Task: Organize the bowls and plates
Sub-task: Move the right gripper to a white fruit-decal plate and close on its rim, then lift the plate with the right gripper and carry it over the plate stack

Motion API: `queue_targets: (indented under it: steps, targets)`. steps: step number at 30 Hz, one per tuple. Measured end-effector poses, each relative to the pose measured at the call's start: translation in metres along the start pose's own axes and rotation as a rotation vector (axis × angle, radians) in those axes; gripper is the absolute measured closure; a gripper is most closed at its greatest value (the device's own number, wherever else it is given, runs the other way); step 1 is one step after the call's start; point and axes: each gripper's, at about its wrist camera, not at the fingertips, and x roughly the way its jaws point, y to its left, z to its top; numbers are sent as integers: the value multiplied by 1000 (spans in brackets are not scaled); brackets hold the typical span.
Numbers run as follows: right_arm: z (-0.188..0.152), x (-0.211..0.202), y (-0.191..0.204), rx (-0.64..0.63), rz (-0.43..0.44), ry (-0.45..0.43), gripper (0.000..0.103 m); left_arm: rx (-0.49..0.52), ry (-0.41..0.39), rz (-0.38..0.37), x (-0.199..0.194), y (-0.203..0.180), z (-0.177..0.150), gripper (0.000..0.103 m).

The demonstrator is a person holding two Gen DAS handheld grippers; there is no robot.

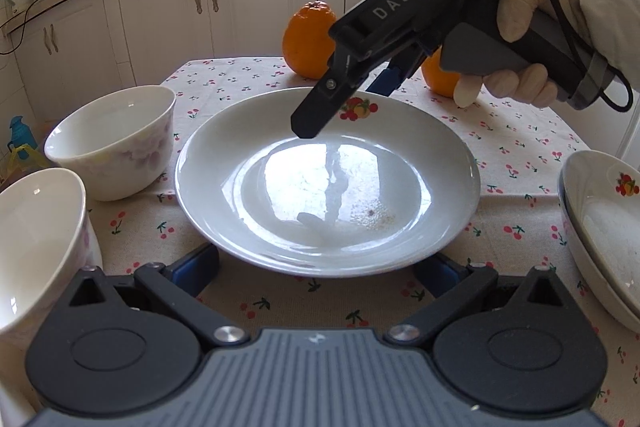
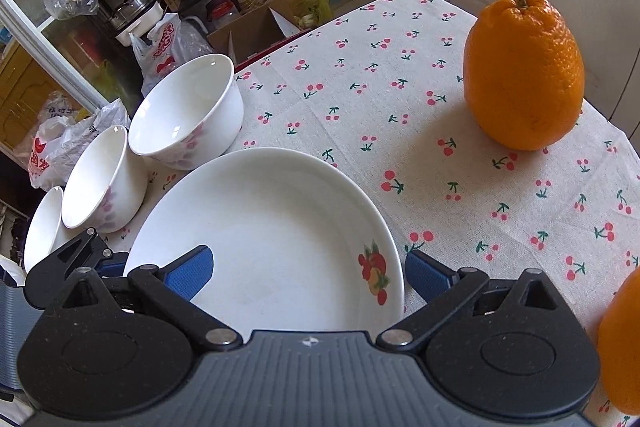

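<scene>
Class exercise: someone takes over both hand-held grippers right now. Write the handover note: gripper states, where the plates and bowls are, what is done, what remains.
Left hand-held gripper: open, holding nothing, fingers either side of the centre plate's near rim.
Right hand-held gripper: open, straddling the same plate's far rim by the fruit decal.
Another plate stack sits at the table's right edge.
Three bowls stand apart in a row on the left: far bowl, middle bowl, near bowl.
Done: nothing is nested with the bowls yet.
Left: move the centre plate onto the stack, then nest the bowls.

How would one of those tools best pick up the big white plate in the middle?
By the rim of the plate. It lies flat on the tablecloth, but its raised, sloping edge lets one finger slip under and one over, coming in low from the near side.
</scene>
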Motion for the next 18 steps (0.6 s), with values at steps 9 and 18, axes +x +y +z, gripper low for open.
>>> queue_targets:
  steps: [9,18]
  targets:
    - [11,5,-1,4,81,40,0,2,-3,-7,-1,0,0,1]
    - [13,5,0,-5,88,66,0,28,-19,-1,-2,-5,1,1]
